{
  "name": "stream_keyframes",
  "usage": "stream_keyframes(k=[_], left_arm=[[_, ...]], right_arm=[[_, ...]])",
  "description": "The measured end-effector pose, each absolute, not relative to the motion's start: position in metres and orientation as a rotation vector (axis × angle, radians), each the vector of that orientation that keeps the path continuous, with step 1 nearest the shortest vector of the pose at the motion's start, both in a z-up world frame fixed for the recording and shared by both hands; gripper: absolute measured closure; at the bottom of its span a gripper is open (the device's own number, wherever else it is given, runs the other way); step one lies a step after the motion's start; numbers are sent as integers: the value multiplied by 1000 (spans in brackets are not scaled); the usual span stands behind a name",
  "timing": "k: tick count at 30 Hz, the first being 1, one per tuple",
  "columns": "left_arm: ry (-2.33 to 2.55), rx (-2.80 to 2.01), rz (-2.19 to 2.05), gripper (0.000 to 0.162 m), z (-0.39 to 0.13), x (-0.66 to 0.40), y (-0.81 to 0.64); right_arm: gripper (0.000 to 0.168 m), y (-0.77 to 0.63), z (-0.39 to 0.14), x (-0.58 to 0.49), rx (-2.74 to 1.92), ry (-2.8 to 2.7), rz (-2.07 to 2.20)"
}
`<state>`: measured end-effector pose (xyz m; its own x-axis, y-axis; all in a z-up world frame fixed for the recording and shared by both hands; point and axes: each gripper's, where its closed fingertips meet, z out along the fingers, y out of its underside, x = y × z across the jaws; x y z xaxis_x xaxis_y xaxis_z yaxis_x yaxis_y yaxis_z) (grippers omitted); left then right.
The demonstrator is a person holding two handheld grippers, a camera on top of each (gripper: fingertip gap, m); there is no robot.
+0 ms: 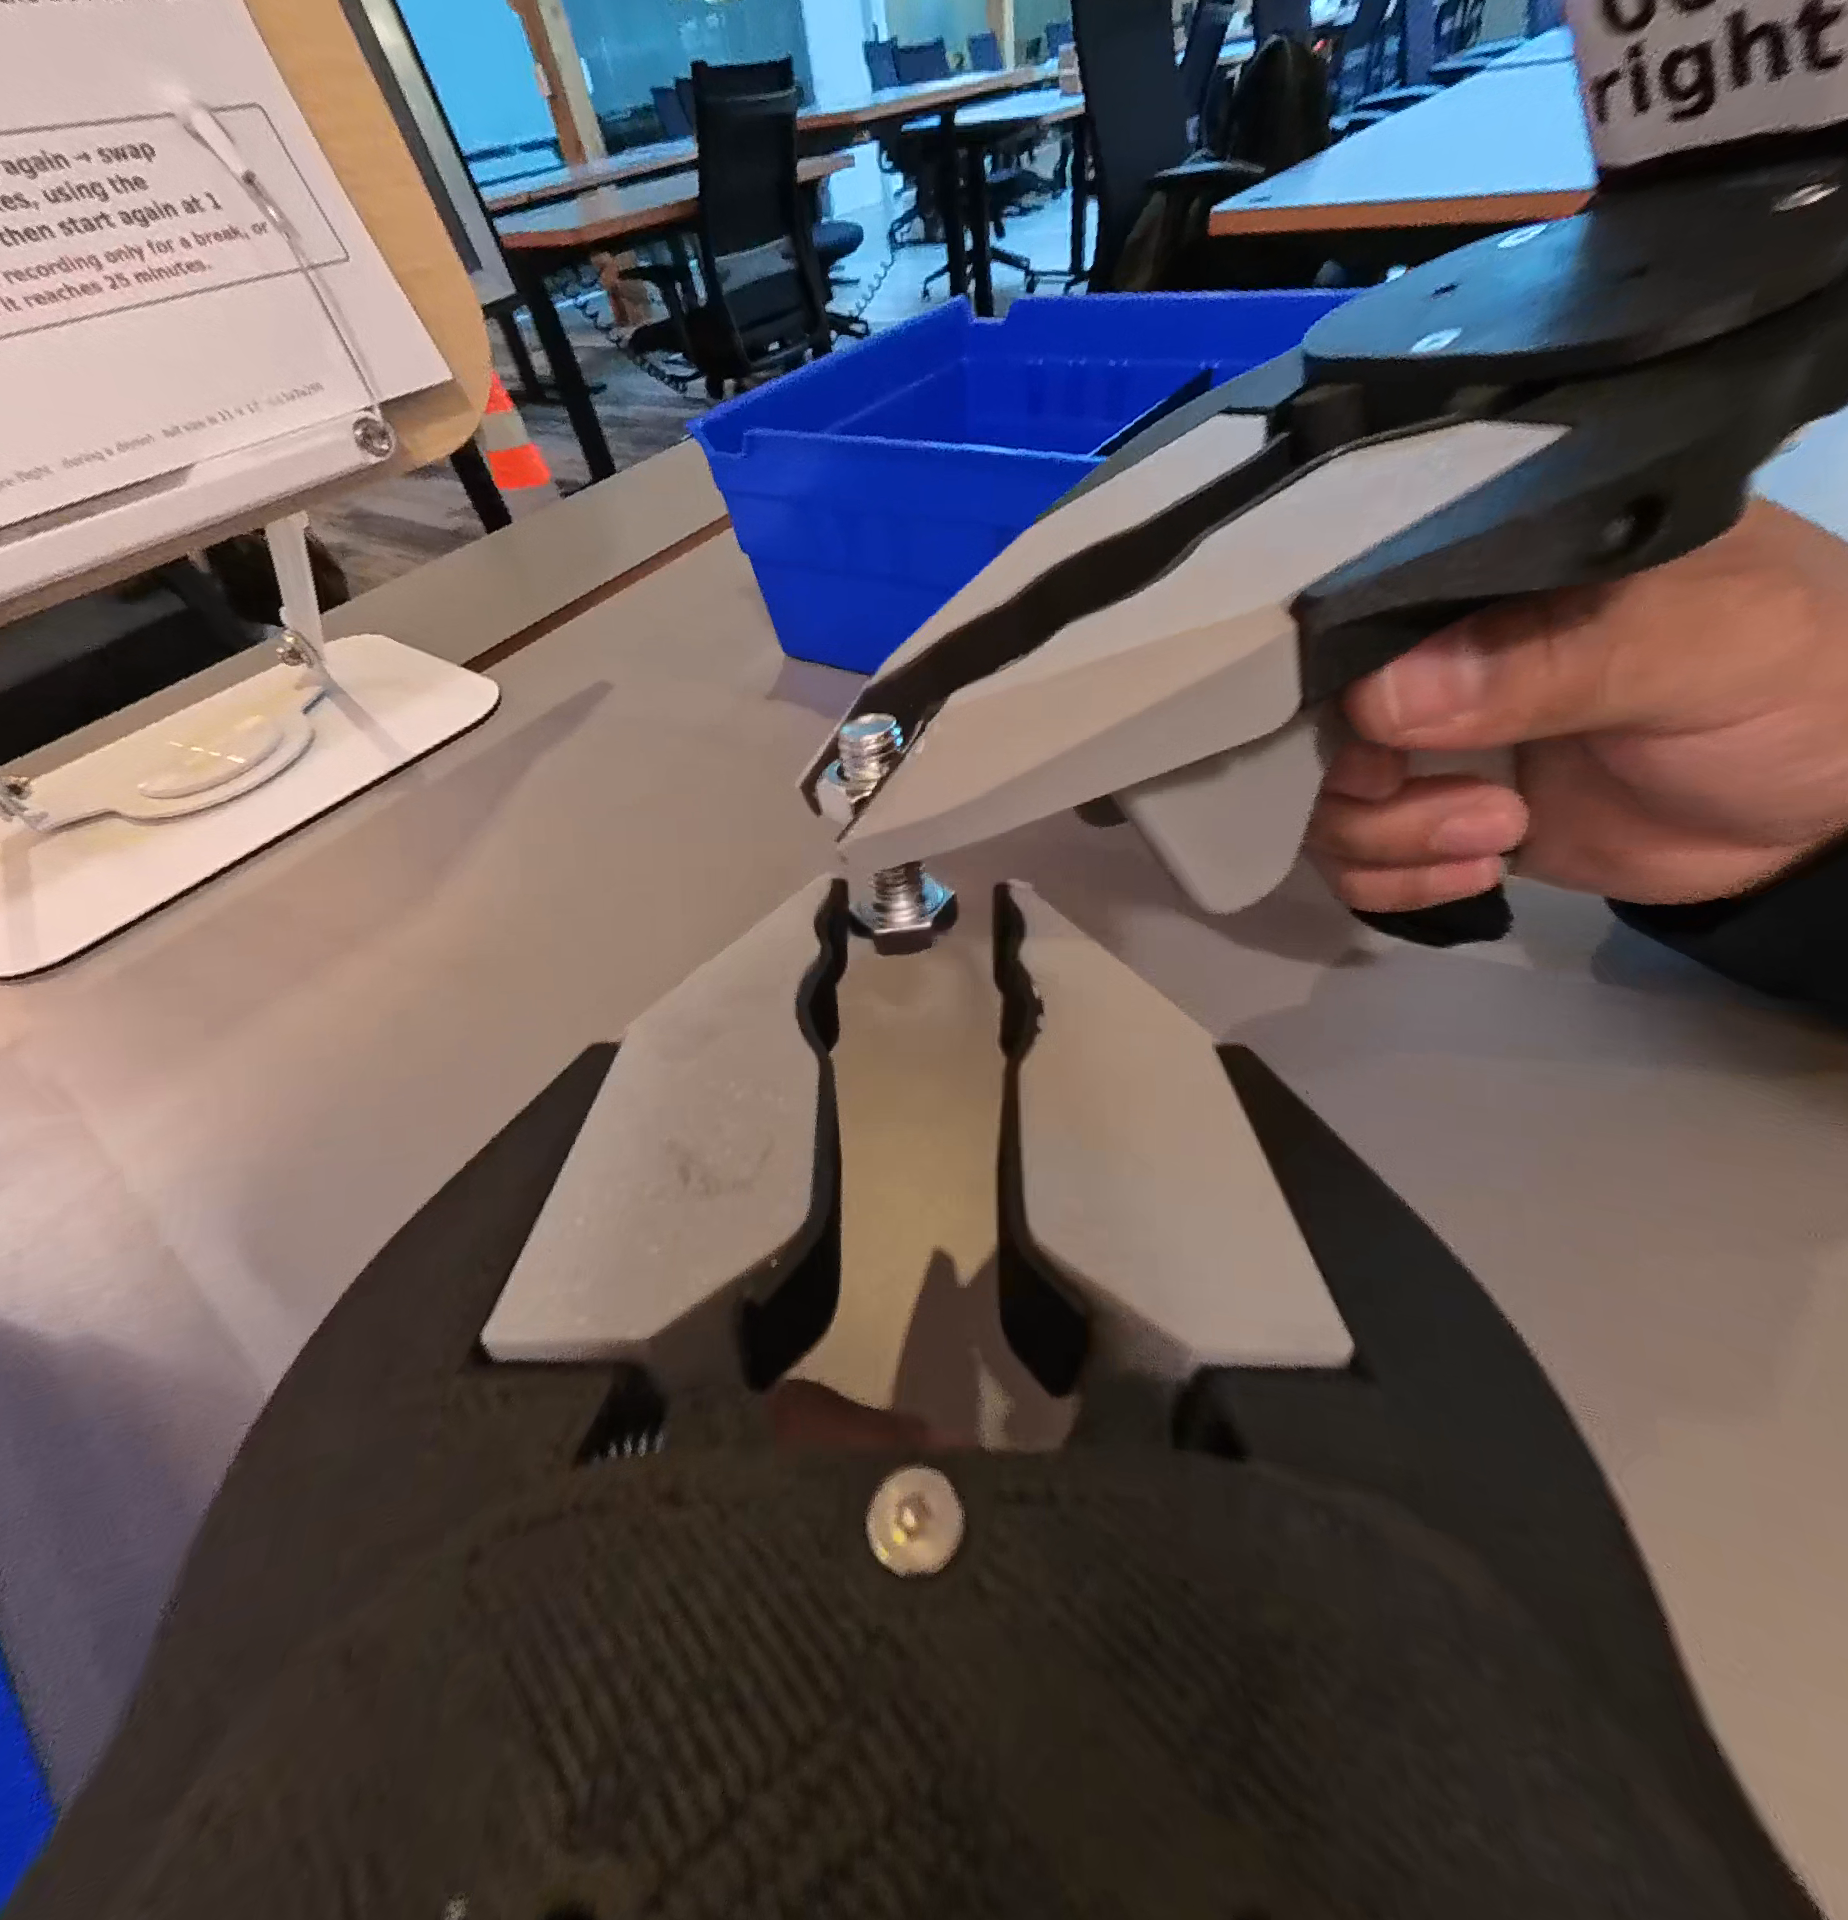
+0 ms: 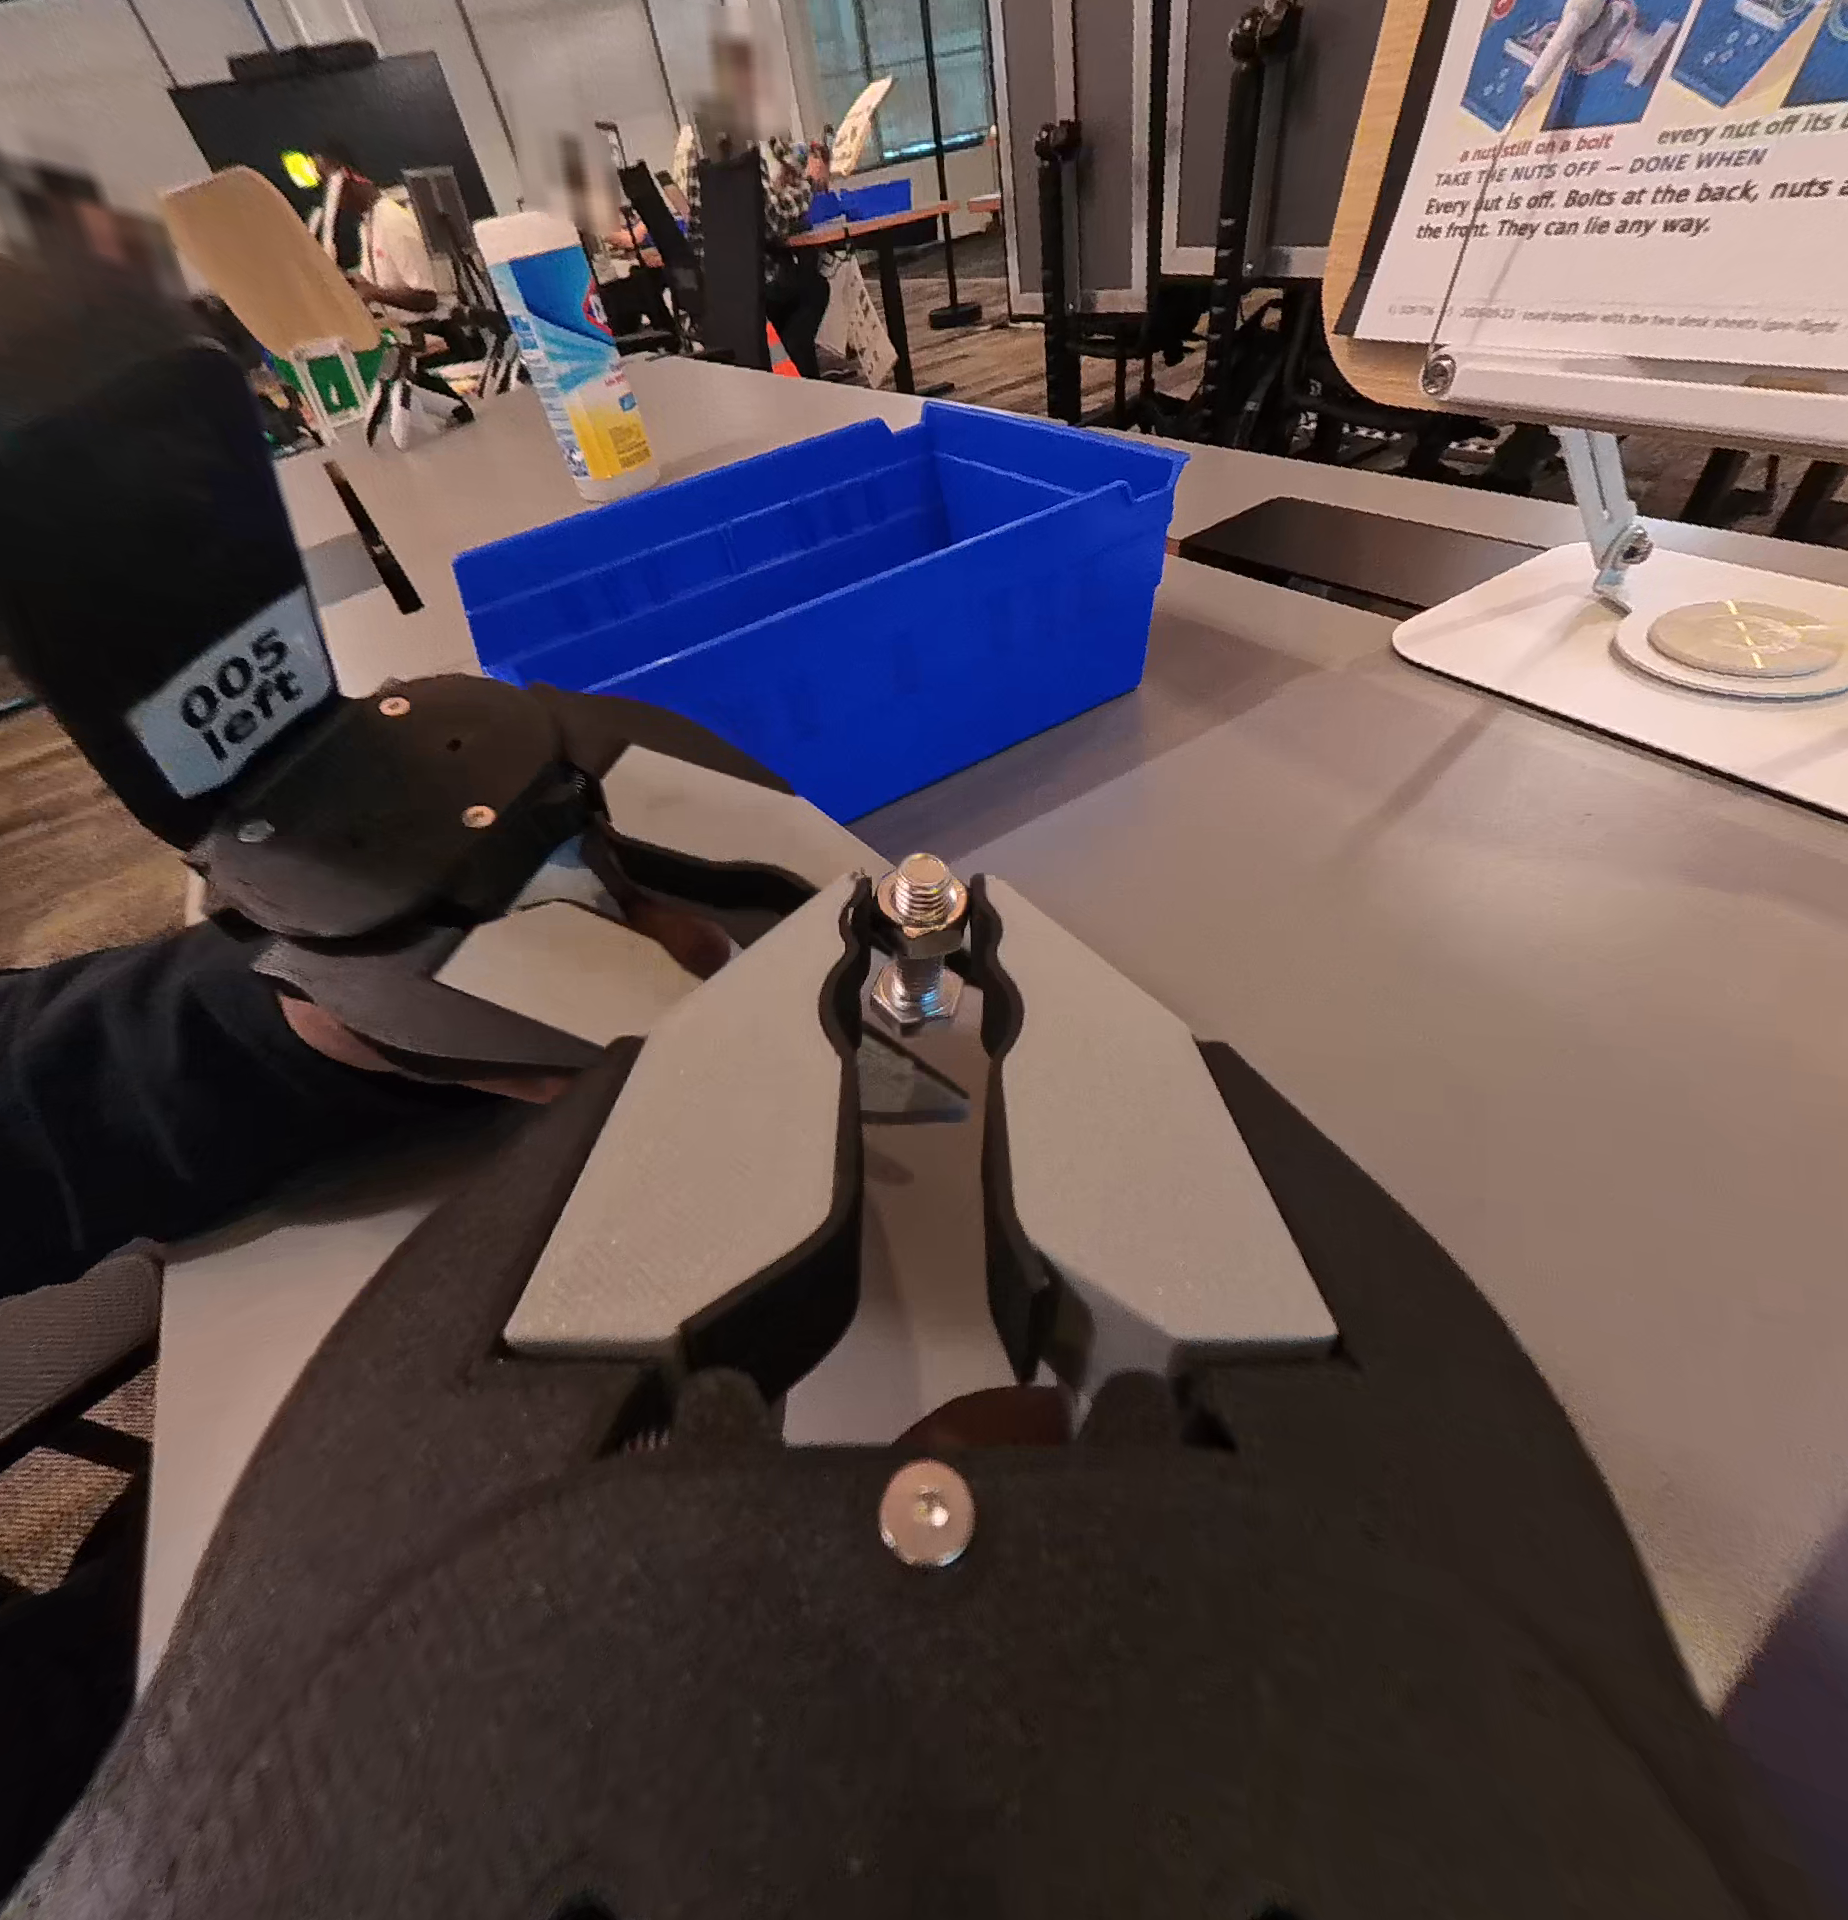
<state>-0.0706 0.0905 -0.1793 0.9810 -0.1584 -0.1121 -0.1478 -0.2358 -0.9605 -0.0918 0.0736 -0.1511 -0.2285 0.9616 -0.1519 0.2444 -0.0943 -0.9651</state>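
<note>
Right gripper clamped on the silver hex nut, threaded high on the upright silver steel bolt. Left gripper parted, straddling the bolt head without gripping. Blue plastic bin beyond both. Nut not yet off.

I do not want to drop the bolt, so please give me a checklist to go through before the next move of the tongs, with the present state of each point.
1. Right tongs shut on the nut: ok.
2. Bolt upright, thread end up: ok.
3. Left tongs closed on the bolt head: not ok. They are open, with the head between the tips.
4. Bolt head resting on the table: cannot tell.
5. Blue bin apart from both tongs: ok, it stands behind them.
</note>
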Motion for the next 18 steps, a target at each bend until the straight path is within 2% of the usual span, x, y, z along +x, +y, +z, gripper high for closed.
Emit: stream_keyframes(k=[4, 18], left_arm=[[200, -1831, 0, 143, -183, -74, 93], [195, -1794, -104, 143, -176, -67, 91]], right_arm=[[153, 70, -149, -92, -1331, -1512, 1377], [153, 63, -145, -90, -1317, -1525, 1456]])
